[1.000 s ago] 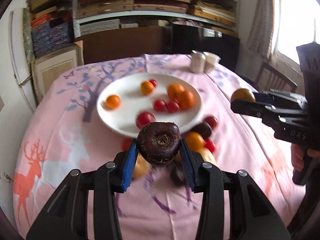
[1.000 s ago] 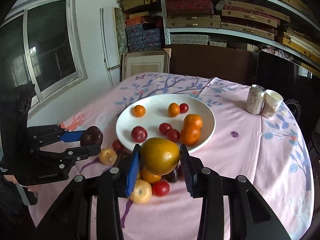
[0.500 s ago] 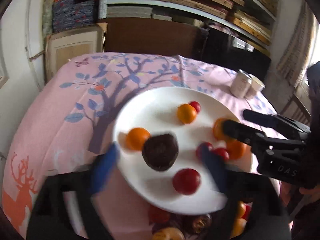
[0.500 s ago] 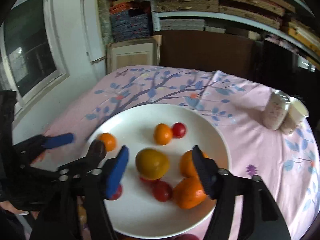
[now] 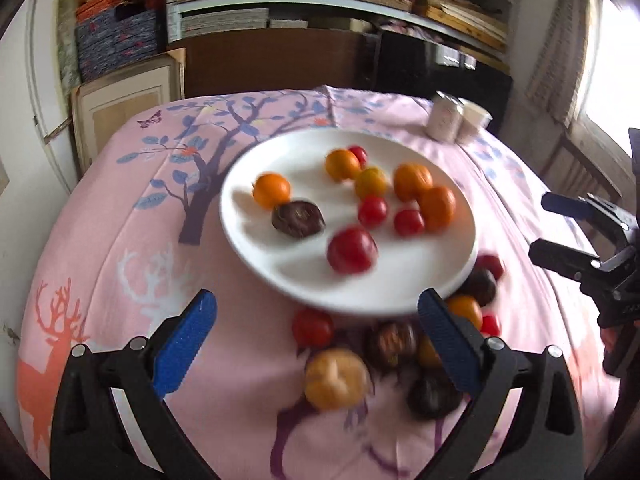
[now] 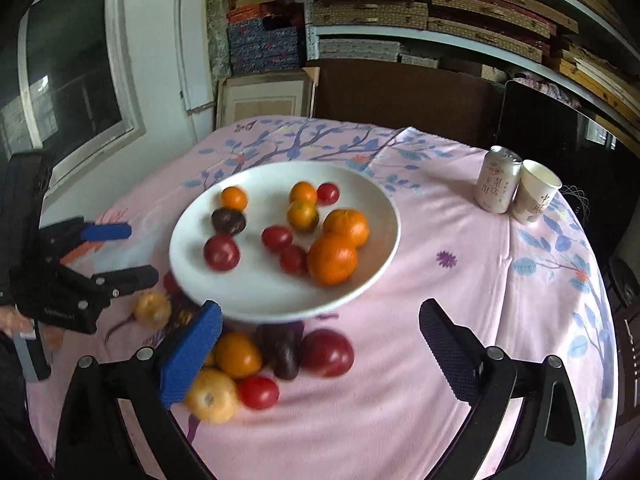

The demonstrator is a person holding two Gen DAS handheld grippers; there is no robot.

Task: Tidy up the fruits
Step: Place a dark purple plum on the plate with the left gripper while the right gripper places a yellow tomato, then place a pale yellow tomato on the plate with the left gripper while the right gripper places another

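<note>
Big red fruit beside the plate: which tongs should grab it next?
Right, probably. The right tongs are open, with the big red fruit just ahead between them; the left tongs are off to the side.

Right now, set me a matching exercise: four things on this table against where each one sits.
Things:
1. dark purple fruit
2. paper cup
3. large red fruit
4. drink can

Places:
A. on the cloth, just off the plate's near rim
B. on the plate, below a small orange
C. far right, just left of the cup
D. far right, touching the can's right side

Pairs: 1-B, 2-D, 3-A, 4-C
</note>
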